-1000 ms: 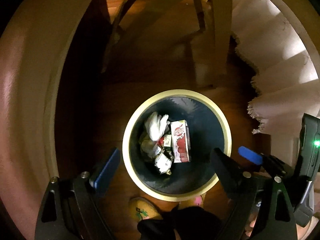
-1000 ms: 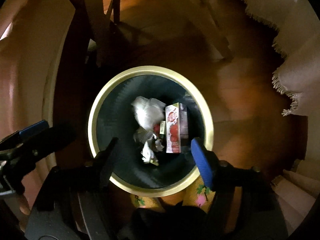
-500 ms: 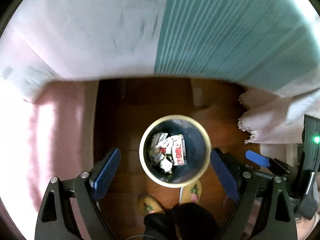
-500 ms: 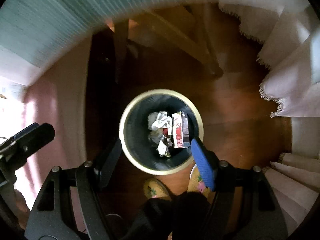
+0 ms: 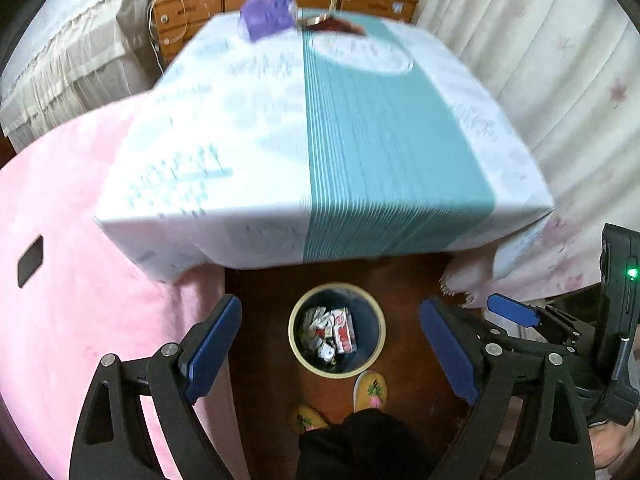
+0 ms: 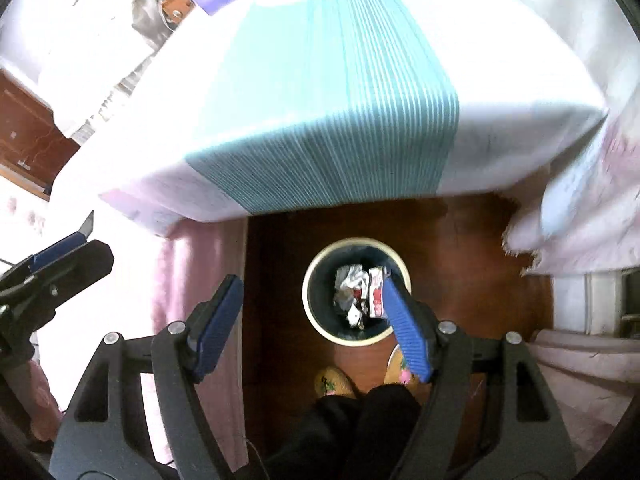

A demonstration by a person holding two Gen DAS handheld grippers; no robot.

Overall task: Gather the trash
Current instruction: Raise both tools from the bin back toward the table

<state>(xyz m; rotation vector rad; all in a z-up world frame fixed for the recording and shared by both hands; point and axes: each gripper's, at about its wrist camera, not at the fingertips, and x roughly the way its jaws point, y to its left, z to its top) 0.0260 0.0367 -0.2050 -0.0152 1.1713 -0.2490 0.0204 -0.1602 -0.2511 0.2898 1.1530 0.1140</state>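
Note:
A round dark bin with a yellow rim (image 5: 298, 344) (image 6: 310, 312) stands on the wood floor far below both grippers. It holds crumpled white wrappers (image 5: 316, 322) (image 6: 348, 280) and a red and white carton (image 5: 344, 330) (image 6: 374, 294). My left gripper (image 5: 330, 346) is open and empty, high above the bin. My right gripper (image 6: 310, 326) is open and empty, also high above it. The right gripper shows at the right edge of the left wrist view (image 5: 516, 312).
A table with a white and teal striped cloth (image 5: 380, 152) (image 6: 328, 112) fills the upper view, with a purple box (image 5: 266, 16) at its far end. A pink cover (image 5: 52, 240) lies to the left. The person's slippers (image 5: 370, 390) stand beside the bin. Curtains (image 5: 560, 60) hang at right.
Both grippers have risen from just over the bin to above table height. The bin looks much smaller and the tabletop has come into view. Both stay open.

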